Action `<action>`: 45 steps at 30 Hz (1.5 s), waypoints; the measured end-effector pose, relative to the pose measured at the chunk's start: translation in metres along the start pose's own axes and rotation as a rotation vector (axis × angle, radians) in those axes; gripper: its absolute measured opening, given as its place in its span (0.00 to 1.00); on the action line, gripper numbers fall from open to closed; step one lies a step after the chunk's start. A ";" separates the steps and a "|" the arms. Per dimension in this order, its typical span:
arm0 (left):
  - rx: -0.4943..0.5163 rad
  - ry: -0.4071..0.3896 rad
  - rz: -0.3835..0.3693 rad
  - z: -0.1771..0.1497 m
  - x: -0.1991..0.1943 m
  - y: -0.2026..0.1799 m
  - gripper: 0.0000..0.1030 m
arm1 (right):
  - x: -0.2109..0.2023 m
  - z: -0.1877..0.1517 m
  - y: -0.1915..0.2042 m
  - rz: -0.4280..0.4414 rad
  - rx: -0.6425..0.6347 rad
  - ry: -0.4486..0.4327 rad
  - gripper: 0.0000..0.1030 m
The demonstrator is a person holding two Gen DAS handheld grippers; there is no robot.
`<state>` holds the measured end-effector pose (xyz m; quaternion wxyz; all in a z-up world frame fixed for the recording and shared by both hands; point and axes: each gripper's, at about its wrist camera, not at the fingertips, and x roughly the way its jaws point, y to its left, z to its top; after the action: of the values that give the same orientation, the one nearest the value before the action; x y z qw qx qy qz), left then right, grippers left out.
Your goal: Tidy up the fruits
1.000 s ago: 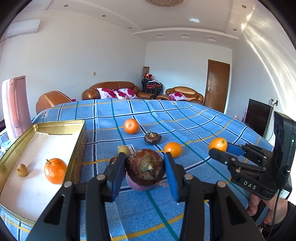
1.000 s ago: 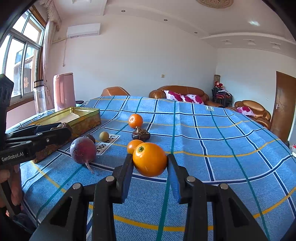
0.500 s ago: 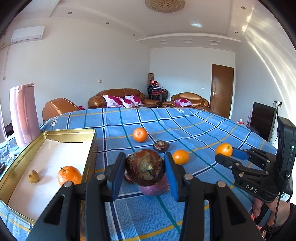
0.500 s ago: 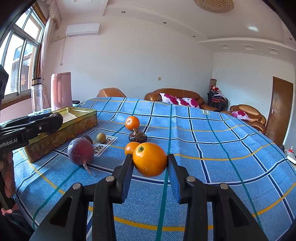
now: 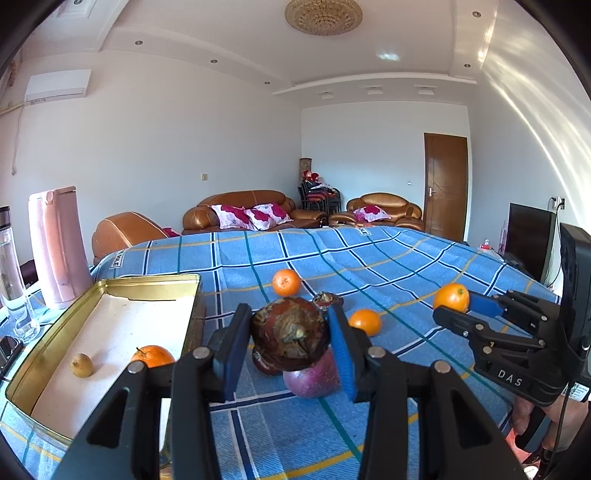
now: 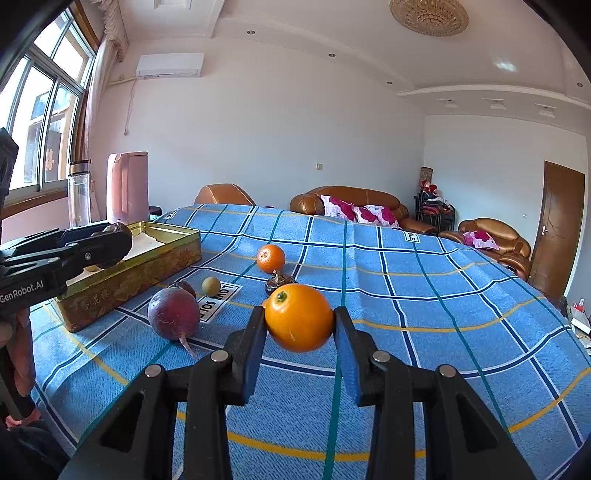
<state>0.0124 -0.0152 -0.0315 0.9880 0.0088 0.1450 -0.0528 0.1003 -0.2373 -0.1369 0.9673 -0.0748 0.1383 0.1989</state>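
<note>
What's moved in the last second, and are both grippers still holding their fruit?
Both grippers have lifted. The left gripper carried its dark brown fruit up and toward the gold tin; from the right wrist it now hangs at the tin's rim. The right gripper raised its orange slightly. Both grips stayed shut. The fruit on the cloth and in the tin hasn't moved.

A home living room: leather sofas (image 5: 243, 212), ceiling lamp (image 5: 323, 16), wooden door (image 5: 445, 184).
</note>
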 end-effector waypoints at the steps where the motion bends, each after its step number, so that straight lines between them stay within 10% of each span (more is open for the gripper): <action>1: 0.002 -0.004 0.002 0.000 -0.002 0.000 0.42 | -0.001 0.001 0.001 0.000 -0.002 -0.003 0.37; 45: -0.023 -0.066 0.147 0.014 -0.029 0.044 0.42 | -0.002 0.045 0.066 0.127 -0.102 -0.084 0.38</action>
<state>-0.0066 0.0315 -0.0100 0.9935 0.0062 0.1118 0.0214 0.0827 -0.1691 -0.0994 0.9527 -0.1066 0.0920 0.2694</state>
